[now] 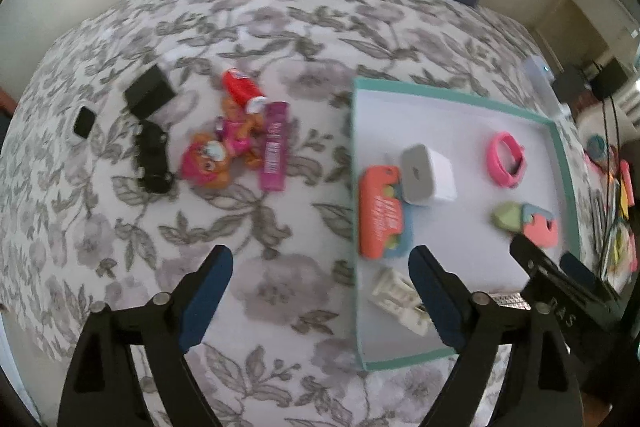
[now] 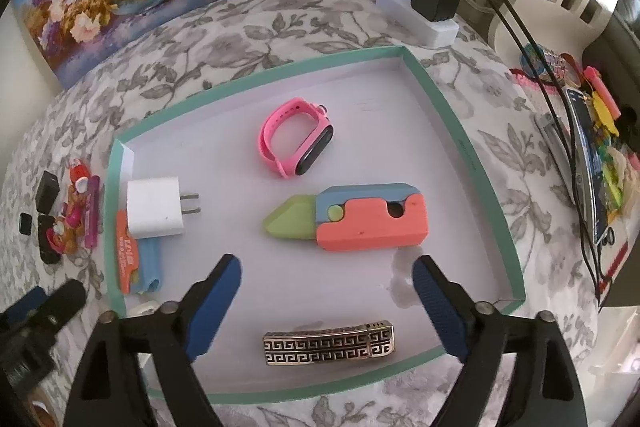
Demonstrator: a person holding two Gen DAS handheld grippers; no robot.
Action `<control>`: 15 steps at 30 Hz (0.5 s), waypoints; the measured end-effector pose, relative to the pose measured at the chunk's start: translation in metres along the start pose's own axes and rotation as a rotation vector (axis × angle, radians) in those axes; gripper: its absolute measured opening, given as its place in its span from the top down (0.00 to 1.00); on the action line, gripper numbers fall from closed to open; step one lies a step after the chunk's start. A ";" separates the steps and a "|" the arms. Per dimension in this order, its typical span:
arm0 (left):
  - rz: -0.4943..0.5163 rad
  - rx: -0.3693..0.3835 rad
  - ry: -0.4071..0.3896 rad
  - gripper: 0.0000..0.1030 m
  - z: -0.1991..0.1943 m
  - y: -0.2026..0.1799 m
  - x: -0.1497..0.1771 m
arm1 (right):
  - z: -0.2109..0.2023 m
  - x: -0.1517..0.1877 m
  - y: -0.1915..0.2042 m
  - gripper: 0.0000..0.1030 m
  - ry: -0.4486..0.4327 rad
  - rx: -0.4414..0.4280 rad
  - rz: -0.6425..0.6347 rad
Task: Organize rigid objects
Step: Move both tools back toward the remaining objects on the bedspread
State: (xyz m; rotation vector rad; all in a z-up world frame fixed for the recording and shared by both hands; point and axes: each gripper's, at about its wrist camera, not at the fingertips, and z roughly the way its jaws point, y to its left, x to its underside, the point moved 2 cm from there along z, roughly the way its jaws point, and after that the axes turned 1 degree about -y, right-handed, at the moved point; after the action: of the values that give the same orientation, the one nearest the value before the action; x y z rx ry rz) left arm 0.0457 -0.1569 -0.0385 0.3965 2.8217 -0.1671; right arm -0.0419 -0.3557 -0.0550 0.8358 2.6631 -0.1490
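**Both claws empty, loose pile still outside the tray**

Left claw (image 1: 320, 291) spread wide, nothing between its pads, hanging over the floral-cloth bench (image 1: 248, 27) at the near-left edge of the shallow teal-rimmed white cardboard tray (image 1: 452, 95). Right claw (image 2: 326, 291) also wide apart and empty, over the tray floor, just beyond the flat gold-and-black Greek-key metal bar (image 2: 328, 345).

Already in the tray: pink rubber smartwatch (image 2: 294, 137), white plastic plug charger (image 2: 154, 213), orange-blue-green plastic toy knife (image 2: 352, 223), orange-and-blue flat plastic piece (image 1: 380, 213), small cream plastic part (image 1: 400, 297).

Still on the bench, well left of the tray: magenta plastic stick (image 1: 274, 147), pink-and-orange pup figurine (image 1: 218, 155), red-and-white small tube (image 1: 240, 87), black rectangular block (image 1: 149, 91), black lumpy gadget (image 1: 152, 159), small black square device (image 1: 83, 123).

Handling, my read: all light, hard, fairly slick plastic. Stick is easiest, pinch across the narrow sides at mid-length. Figurine is lumpy; grip the body.

Hard to see: left view is blurred, so the black items are probably chargers, not sure. Cream part is partly behind the claw finger. Clutter off the bench's right edge is unreadable.
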 end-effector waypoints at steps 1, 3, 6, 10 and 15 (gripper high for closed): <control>-0.013 -0.009 -0.003 0.12 0.000 0.004 -0.001 | 0.000 0.000 0.001 0.10 -0.001 -0.001 -0.002; -0.034 -0.019 -0.005 0.12 0.000 0.010 -0.002 | 0.000 0.000 0.003 0.02 -0.005 0.000 -0.009; -0.066 -0.027 -0.005 0.12 0.000 0.020 -0.003 | -0.001 0.000 0.007 0.00 -0.012 -0.012 -0.016; -0.096 -0.045 -0.014 0.11 0.001 0.029 -0.004 | -0.002 0.000 0.010 0.00 -0.021 -0.045 -0.011; -0.135 -0.065 -0.021 0.11 0.001 0.042 -0.006 | -0.002 0.001 0.017 0.00 -0.025 -0.054 -0.031</control>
State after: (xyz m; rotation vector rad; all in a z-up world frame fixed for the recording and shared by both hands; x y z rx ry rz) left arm 0.0632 -0.1188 -0.0404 0.1890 2.8249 -0.1066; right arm -0.0336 -0.3405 -0.0535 0.7710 2.6455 -0.0936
